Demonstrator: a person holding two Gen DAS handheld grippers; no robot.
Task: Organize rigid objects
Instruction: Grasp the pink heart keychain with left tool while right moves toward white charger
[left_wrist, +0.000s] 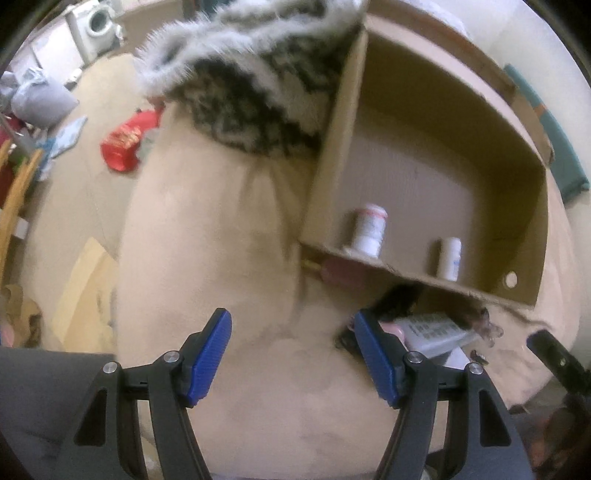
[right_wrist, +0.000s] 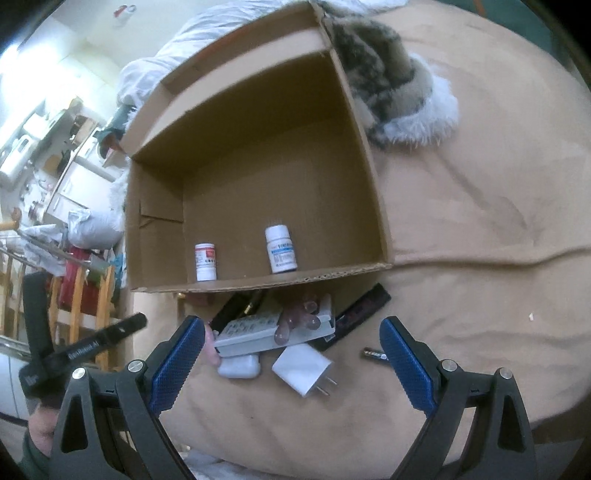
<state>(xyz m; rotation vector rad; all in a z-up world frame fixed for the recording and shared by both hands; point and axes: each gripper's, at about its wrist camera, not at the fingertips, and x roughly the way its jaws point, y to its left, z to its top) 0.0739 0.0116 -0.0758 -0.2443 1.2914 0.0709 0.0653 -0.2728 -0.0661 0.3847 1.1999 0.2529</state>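
An open cardboard box (right_wrist: 365, 155) (left_wrist: 332, 140) lies on a tan bedspread, with a red-labelled white bottle (right_wrist: 205, 262) (left_wrist: 369, 230) and a blue-labelled white bottle (right_wrist: 280, 249) (left_wrist: 450, 258) standing inside. In front of the box lies a pile: a grey remote (right_wrist: 255, 330) (left_wrist: 432, 330), a clear hair claw (right_wrist: 303, 314), a white charger plug (right_wrist: 303, 371), a white case (right_wrist: 239, 367), a black strip (right_wrist: 364, 308) and a small battery (right_wrist: 373, 355). My right gripper (right_wrist: 291, 363) hangs open over the pile. My left gripper (left_wrist: 293, 360) is open over bare bedspread, left of the pile.
A furry black-and-white cushion (left_wrist: 251, 77) (right_wrist: 391, 81) rests against the box's side. A red bag (left_wrist: 123, 142) and clutter lie on the floor past the bed's edge. A wooden rack (right_wrist: 81, 295) stands at the left. The left gripper's body (right_wrist: 74, 350) shows beside the right one.
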